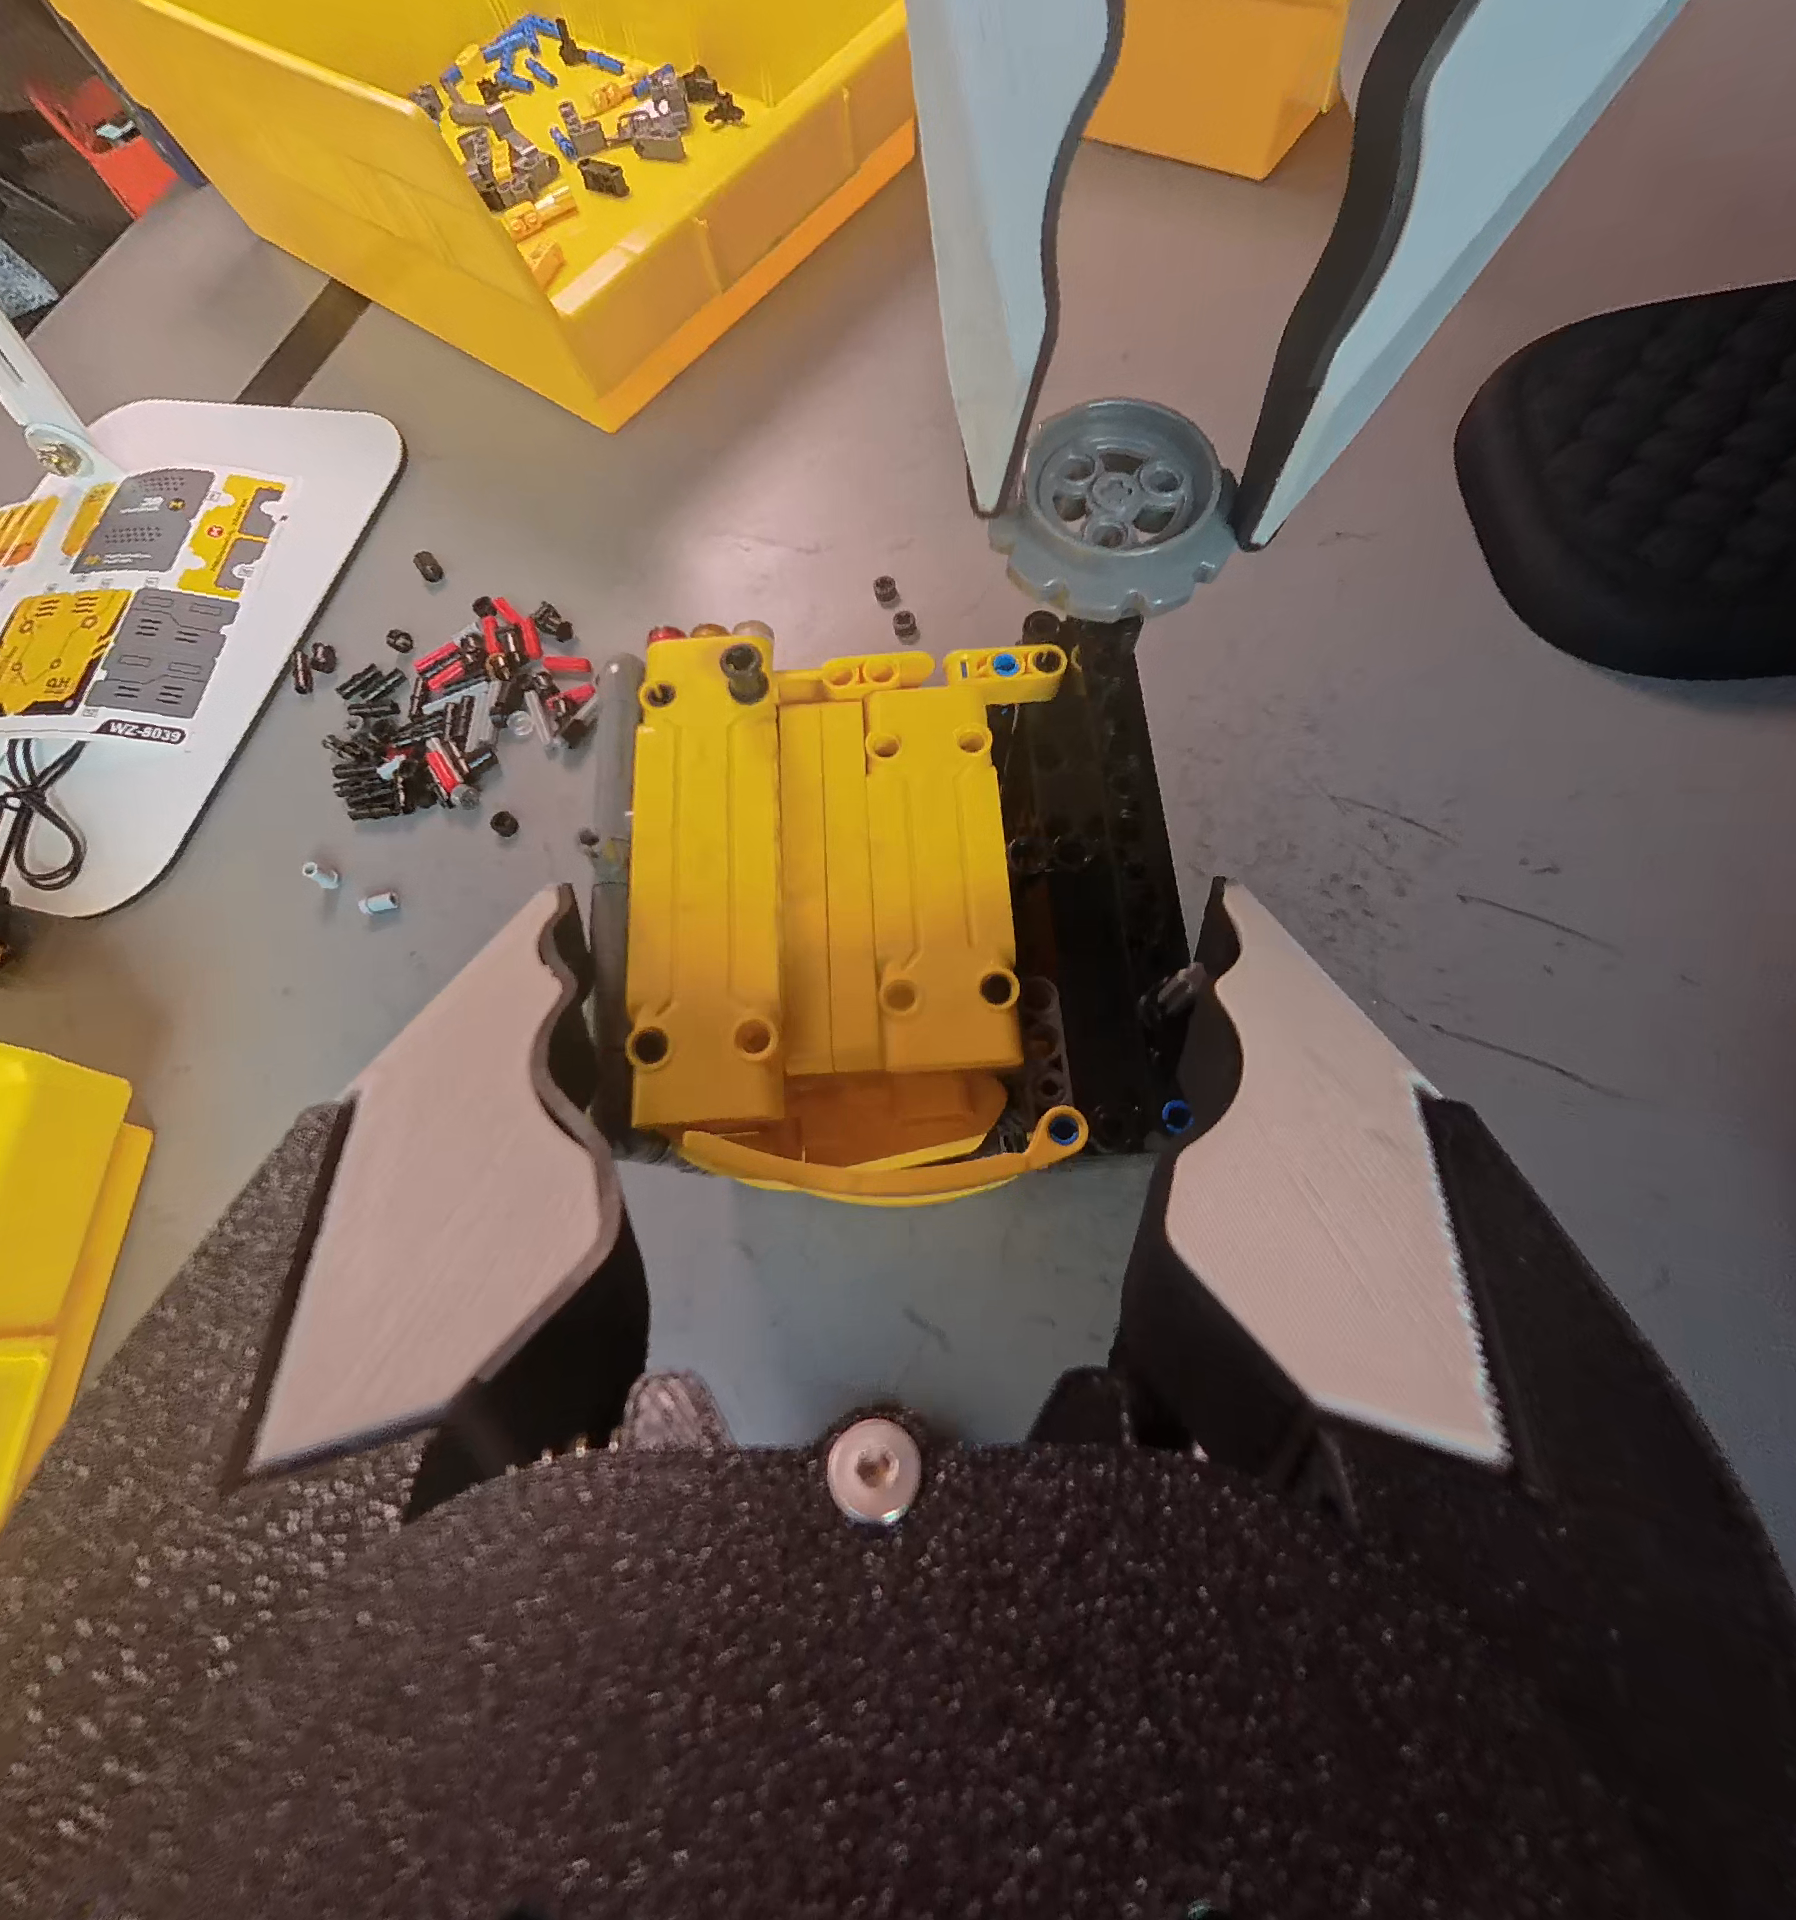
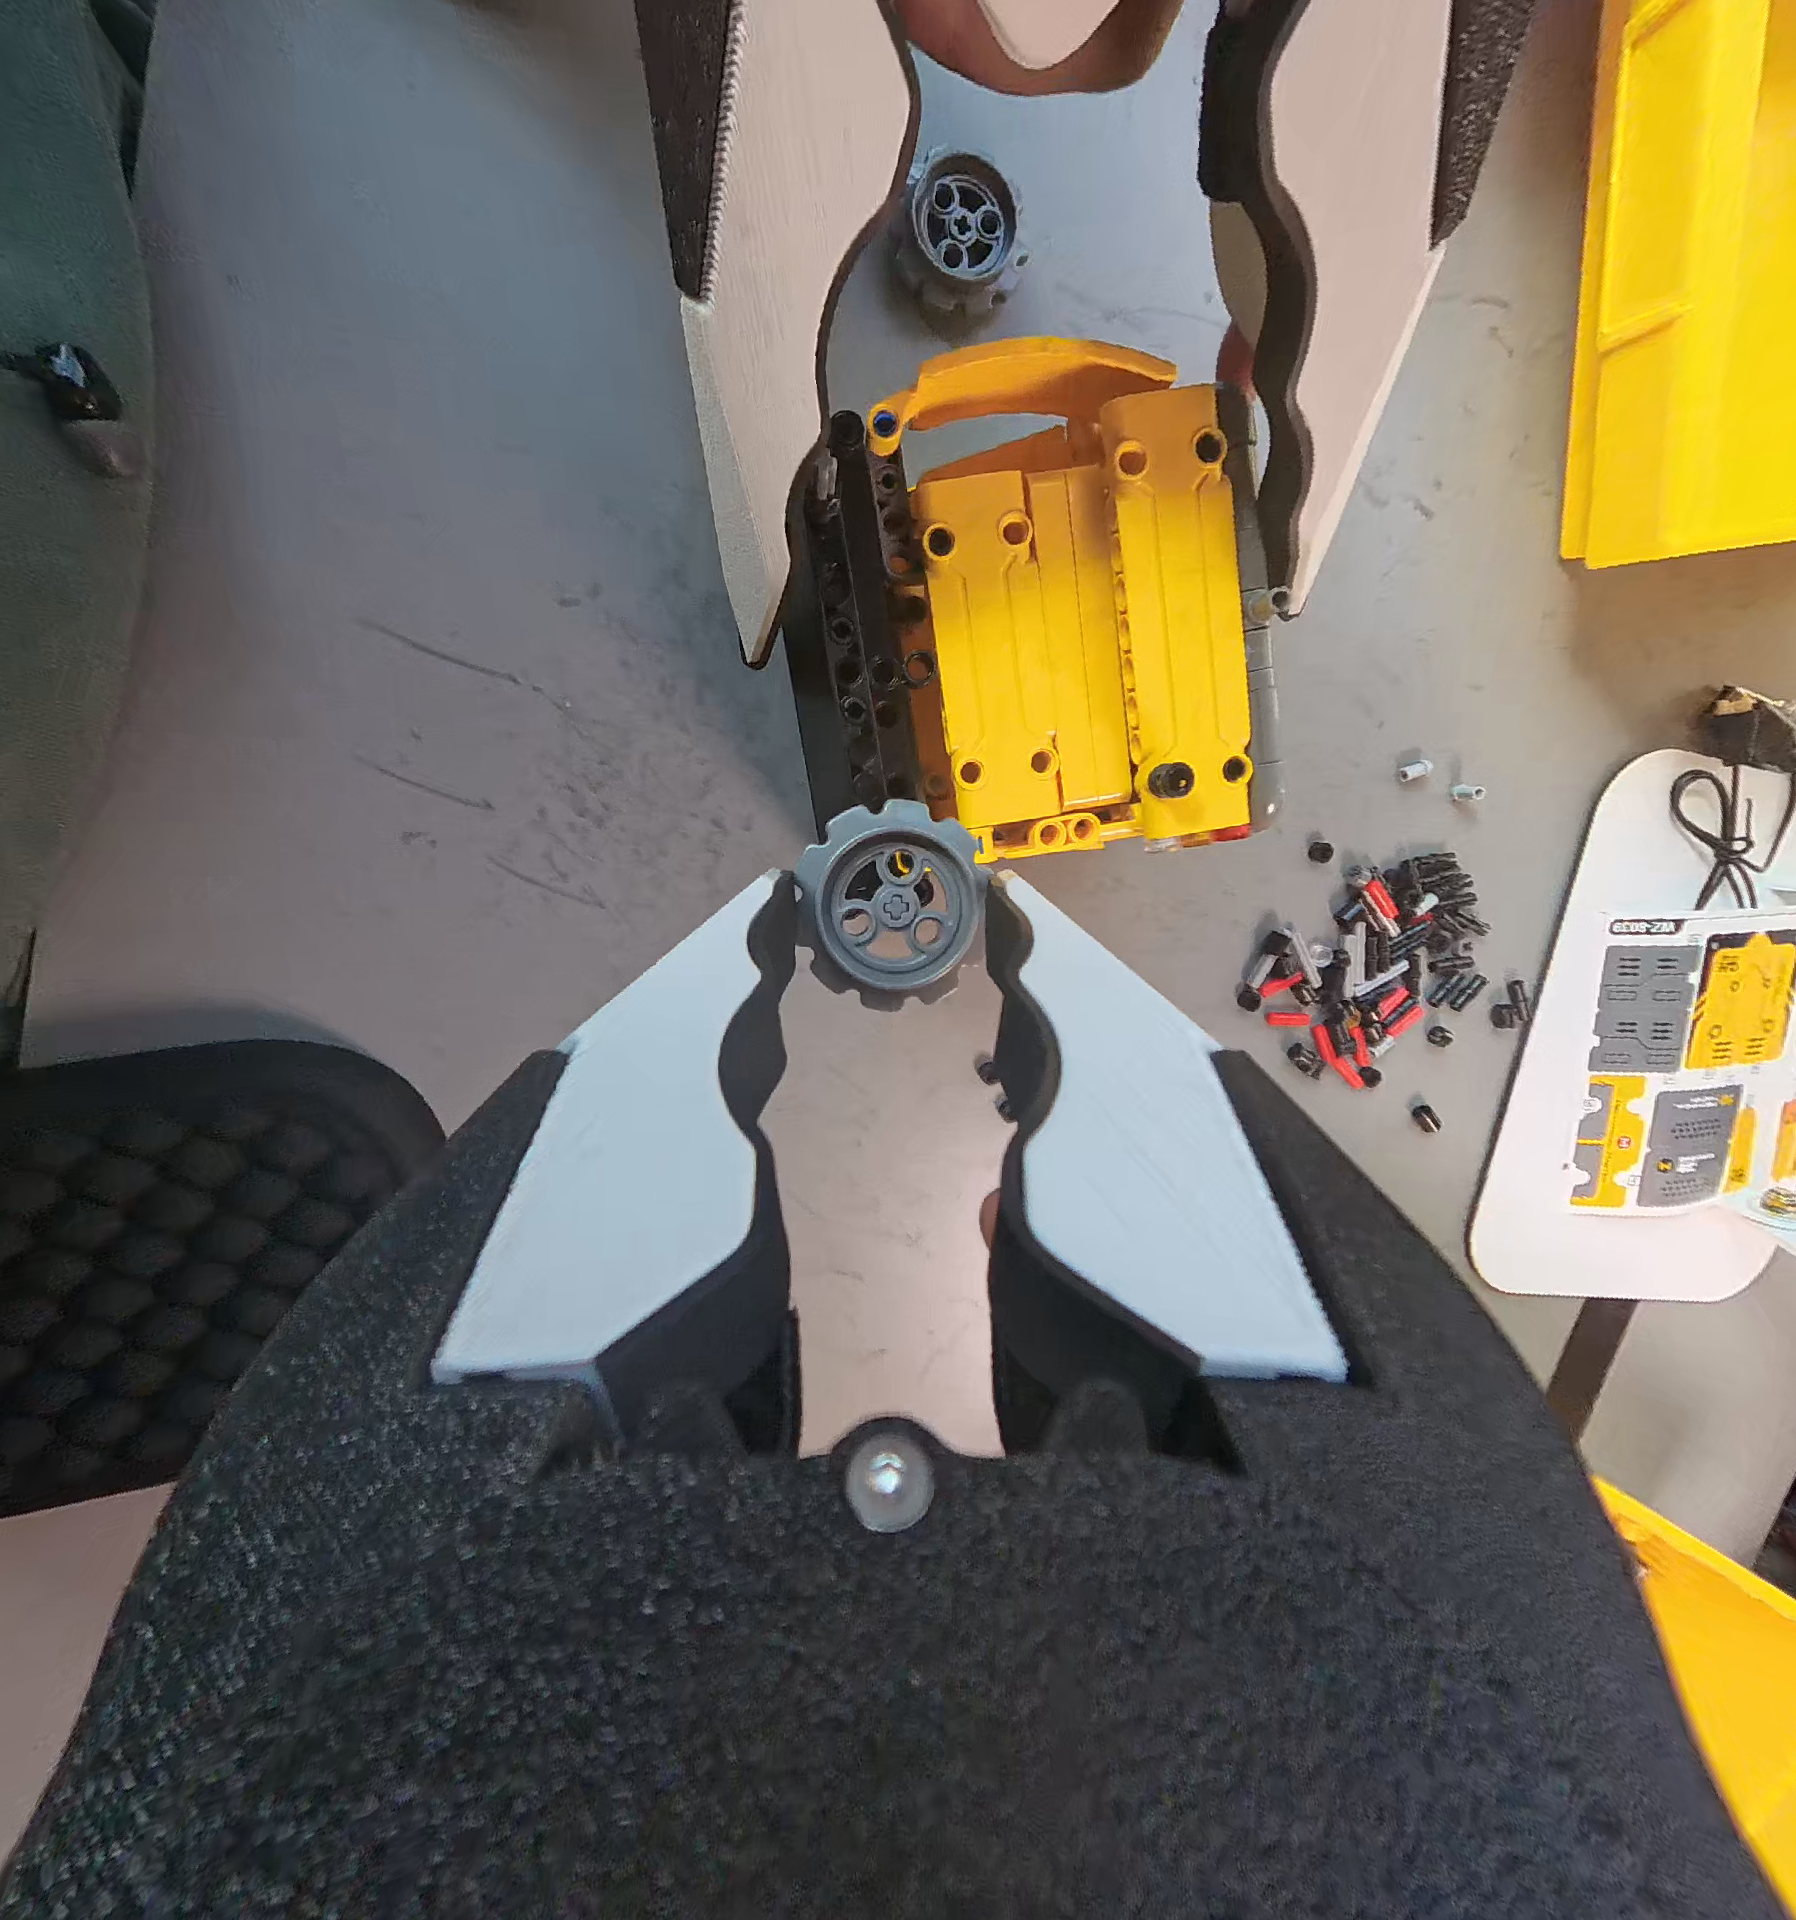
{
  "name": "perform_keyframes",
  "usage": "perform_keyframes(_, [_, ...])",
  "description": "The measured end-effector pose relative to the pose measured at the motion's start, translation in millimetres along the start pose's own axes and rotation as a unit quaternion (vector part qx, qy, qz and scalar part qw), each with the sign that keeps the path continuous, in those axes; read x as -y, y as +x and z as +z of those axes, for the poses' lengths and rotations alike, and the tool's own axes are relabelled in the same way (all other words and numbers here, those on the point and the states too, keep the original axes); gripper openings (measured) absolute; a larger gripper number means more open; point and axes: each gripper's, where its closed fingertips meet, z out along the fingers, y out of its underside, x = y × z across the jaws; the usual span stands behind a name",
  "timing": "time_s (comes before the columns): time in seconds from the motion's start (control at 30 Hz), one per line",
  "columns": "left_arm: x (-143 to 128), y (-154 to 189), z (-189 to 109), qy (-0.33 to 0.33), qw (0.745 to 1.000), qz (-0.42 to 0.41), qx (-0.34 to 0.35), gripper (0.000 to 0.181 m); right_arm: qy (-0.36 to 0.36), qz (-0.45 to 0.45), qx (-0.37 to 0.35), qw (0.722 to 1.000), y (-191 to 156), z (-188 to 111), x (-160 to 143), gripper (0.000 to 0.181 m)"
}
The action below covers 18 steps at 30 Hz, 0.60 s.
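Landmark = the yellow-and-black brick model [image 1: 873, 914] sitting on the grey table [image 1: 1445, 883]. Hidden bits first: model's underside and the end nearest the left gripper [image 1: 889, 997] are partly under a curved yellow piece, can't make out what's inside; its black beam side is dark, holes hard to count. In the right wrist view a second grey wheel [image 2: 961, 234] lies on the table beyond the model, partly behind the left gripper's finger, lower edge cut off from sight. Yellow bin [image 1: 520, 197] of small parts, past the model's far-left corner, is cropped by the frame edge; another yellow box shows only as slabs at the frame edge. Sticker sheet [image 1: 83, 613] on a white board left of the model, cropped, w/ a black cable looped on the board. Loose pile of black/red pins [image 1: 447, 727] just left of the model, a few strays around it. Black textured pad [image 1: 1683, 488] off to the model's right, cut off. Poses: left gripper comes in from the model's near end, fingers set fairly wide, pads touching both long sides, clamping the model. Right gripper [image 2: 889, 894] comes from the opposite end, facing the left one, fingers narrow, tips pinching a grey wheel hub [image 2: 889, 914] w/ toothed rim, held at the model's far end by the black beam corner, touching or just off it, can't tell which.
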Motion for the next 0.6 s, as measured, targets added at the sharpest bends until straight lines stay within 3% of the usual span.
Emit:
perform_keyframes(0.27, [2.4,-1.2,-13.9,0.028,0.999,-0.006,-0.016,0.116,-0.009,-0.008,0.000,1.000,3.1,-6.2,-2.8,0.055])
perform_keyframes(0.6, [-18.5,1.4,-3.1,0.020,0.999,-0.029,-0.027,0.120,-0.024,-0.023,0.021,0.999,-1.9,6.6,-9.6,0.042])
